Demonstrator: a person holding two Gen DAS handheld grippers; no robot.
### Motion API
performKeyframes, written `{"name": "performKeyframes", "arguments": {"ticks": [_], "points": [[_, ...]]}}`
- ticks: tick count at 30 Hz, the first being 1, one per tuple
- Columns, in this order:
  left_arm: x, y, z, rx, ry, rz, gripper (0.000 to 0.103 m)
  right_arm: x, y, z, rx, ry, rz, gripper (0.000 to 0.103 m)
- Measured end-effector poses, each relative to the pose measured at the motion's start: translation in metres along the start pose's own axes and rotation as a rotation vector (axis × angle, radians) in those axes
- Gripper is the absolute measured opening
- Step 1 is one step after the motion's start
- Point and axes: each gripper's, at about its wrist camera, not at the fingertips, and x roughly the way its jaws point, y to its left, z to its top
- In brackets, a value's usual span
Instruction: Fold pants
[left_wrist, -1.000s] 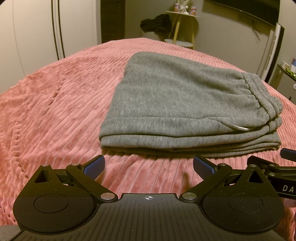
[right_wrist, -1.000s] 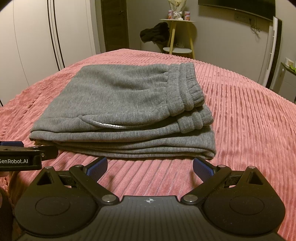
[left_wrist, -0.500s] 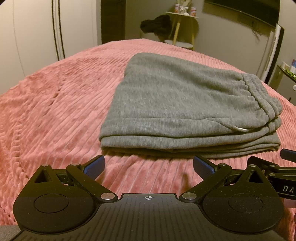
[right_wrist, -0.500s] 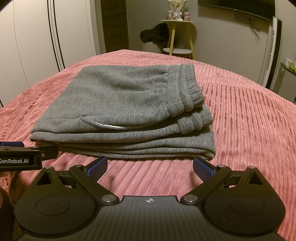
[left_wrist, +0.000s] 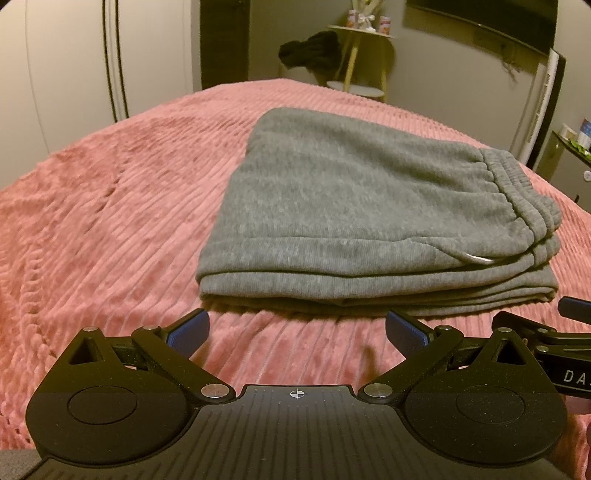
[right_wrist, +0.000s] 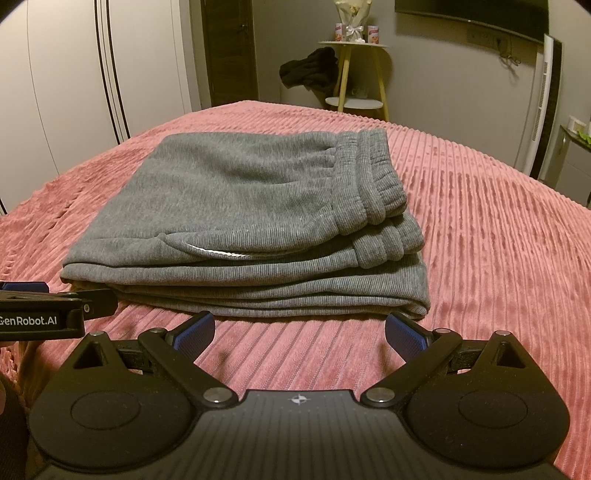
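Grey pants (left_wrist: 373, 221): folded in stacked layers, lying on pink ribbed bed (left_wrist: 110, 229). Left gripper (left_wrist: 297, 328) and right gripper (right_wrist: 300, 328): fingers spread wide, empty, just short of the pants' near edge.

Grey sweatpants (left_wrist: 354, 206) lie folded into a flat, layered rectangular stack on the pink ribbed bed cover. Fabric is a fine-ribbed fleece. The gathered elastic waistband (right_wrist: 373, 184) sits at the stack's right end, doubled over itself. A pocket opening with pale lining shows along the near edge.
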Motion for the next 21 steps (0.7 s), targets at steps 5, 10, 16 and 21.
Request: {"name": "performKeyframes", "arguments": {"ticks": [5, 10, 16, 21], "points": [[0.0002, 0.0003, 0.0, -0.002, 0.0, 0.001, 0.103, -0.0002, 0.0004, 0.0003, -0.003, -0.002, -0.003, 0.099], [-0.0002, 0.0005, -0.0003, -0.003, 0.0, 0.0, 0.103, -0.0007, 0.0012, 0.0004, -0.003, -0.003, -0.004, 0.099], [-0.0029, 0.0007, -0.0011, -0.004, -0.022, 0.009, 0.103, -0.0012, 0.0017, 0.0004, -0.004, -0.005, -0.004, 0.099], [-0.0035, 0.0004, -0.0017, 0.002, -0.025, 0.007, 0.103, -0.001, 0.0026, 0.0008, -0.005, -0.005, -0.005, 0.099]]}}
